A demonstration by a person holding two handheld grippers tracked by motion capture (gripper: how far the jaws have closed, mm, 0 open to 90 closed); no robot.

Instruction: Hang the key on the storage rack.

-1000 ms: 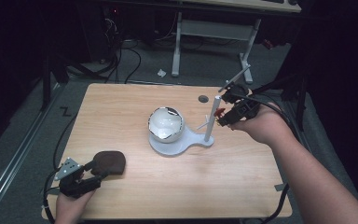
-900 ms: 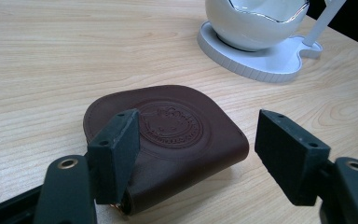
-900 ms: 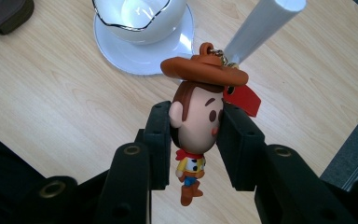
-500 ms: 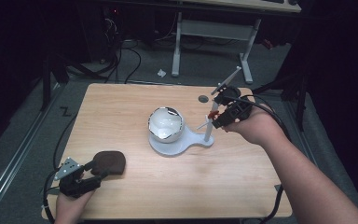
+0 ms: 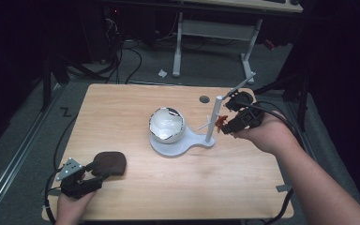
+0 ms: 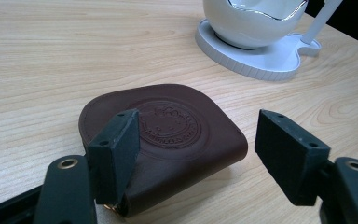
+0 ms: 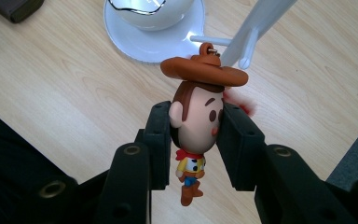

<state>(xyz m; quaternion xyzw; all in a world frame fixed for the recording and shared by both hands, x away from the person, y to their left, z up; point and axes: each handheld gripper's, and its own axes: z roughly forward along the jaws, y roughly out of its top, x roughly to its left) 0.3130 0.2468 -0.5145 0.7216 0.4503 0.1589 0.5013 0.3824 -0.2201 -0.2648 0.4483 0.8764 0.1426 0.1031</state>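
The cowboy charm (image 7: pixel 196 116) is clamped by its head in the right gripper (image 7: pixel 196 128), body hanging below the pads and hat and metal loop left free above; this hold appears meant to offer the loop to a peg (image 7: pixel 209 40) of the white stand (image 5: pixel 209 123), since the loop lies just beside that peg; in the high view the right gripper (image 5: pixel 225 124) is seen just right of the stand's post, above the table (image 5: pixel 122 108). The left gripper (image 6: pixel 200 154) is held wide, 1 pad resting by the near edge of the brown pouch (image 6: pixel 168 135), the other apart from it; the pouch lies flat, well left of the stand and nearer the person, probably parked or steadied, not gripped. The bowl (image 5: pixel 167 124) sits on the stand's base.

Whether the loop is already over the peg cannot be told; it is small and partly masked by the hat; a red blur behind the charm's head is unclear; the stand's top is cut off in the right gripper view; the pouch's opening is hidden.
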